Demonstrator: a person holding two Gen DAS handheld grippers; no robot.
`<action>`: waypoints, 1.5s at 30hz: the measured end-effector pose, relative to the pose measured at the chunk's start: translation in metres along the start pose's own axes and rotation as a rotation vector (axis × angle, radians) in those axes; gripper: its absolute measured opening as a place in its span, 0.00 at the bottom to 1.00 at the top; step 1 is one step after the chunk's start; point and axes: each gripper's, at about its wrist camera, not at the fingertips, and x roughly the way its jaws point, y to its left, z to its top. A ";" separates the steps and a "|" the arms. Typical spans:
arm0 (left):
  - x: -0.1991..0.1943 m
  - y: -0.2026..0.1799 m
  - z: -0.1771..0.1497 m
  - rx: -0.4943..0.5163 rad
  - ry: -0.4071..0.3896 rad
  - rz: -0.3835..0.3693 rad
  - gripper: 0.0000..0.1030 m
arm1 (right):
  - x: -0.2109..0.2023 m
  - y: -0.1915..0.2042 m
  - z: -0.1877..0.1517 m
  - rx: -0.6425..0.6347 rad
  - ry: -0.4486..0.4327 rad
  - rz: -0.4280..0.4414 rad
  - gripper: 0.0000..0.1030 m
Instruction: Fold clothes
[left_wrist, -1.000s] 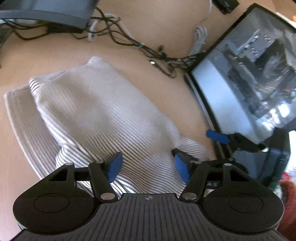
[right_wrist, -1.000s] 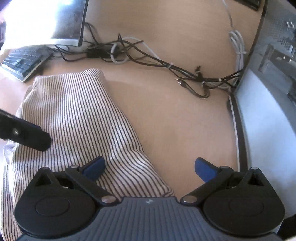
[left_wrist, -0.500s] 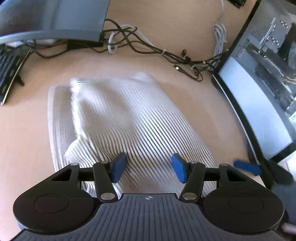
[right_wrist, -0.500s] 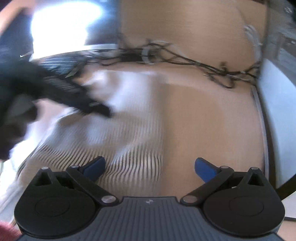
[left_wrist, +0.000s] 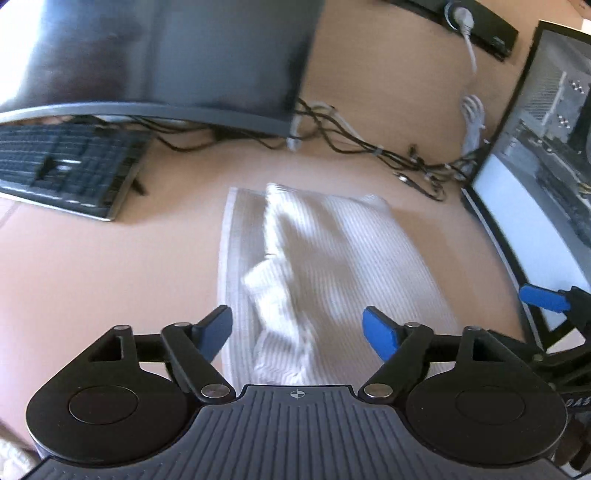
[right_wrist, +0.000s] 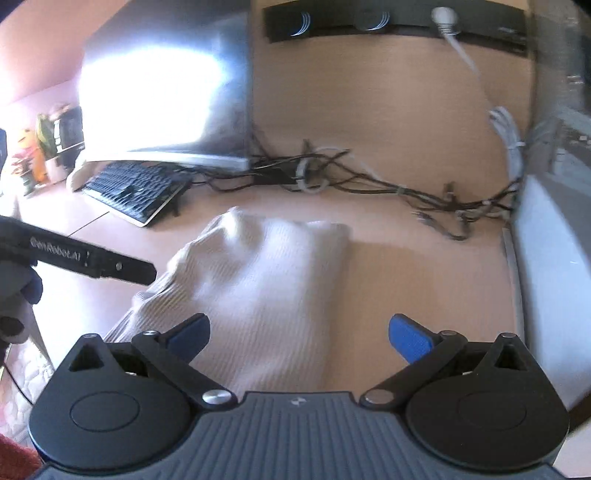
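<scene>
The shirt is seen folded into a striped bundle on the desk, roughly mid-desk, between the keyboard on one side and the PC case on the other, w/ the cables well behind it. A lower layer sticks out along the bundle's left edge in the left wrist view, so the fold looks uneven.

The left gripper is spread wide, its jaws having just been opening; nothing is pinched, the cloth lies below and apart from the pads. The right gripper is likewise released, jaws wide, nothing between them; it is held over the bundle's near right edge.

Judged stage: fold just let go, both tools free above it.

Risks from here:
- The top flap could spring back or slide, since it sits lumpy and nothing pins it.
- If only the top layer is pinched on re-grip, the bundle could be dragged open.
- A wide sweep toward the back could snag the cables; toward the right, the PC case could be knocked.
- Both views are blurred, so edges may be misjudged.
</scene>
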 end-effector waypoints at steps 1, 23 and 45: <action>-0.002 0.001 -0.003 0.005 -0.002 0.012 0.85 | 0.009 0.004 -0.006 -0.028 0.013 0.019 1.00; -0.039 0.028 -0.033 -0.100 -0.024 0.165 0.95 | -0.028 0.070 -0.023 -0.534 0.038 0.309 0.61; -0.048 -0.018 -0.070 0.438 0.005 0.036 0.98 | 0.012 0.031 -0.022 -0.030 0.301 0.424 0.39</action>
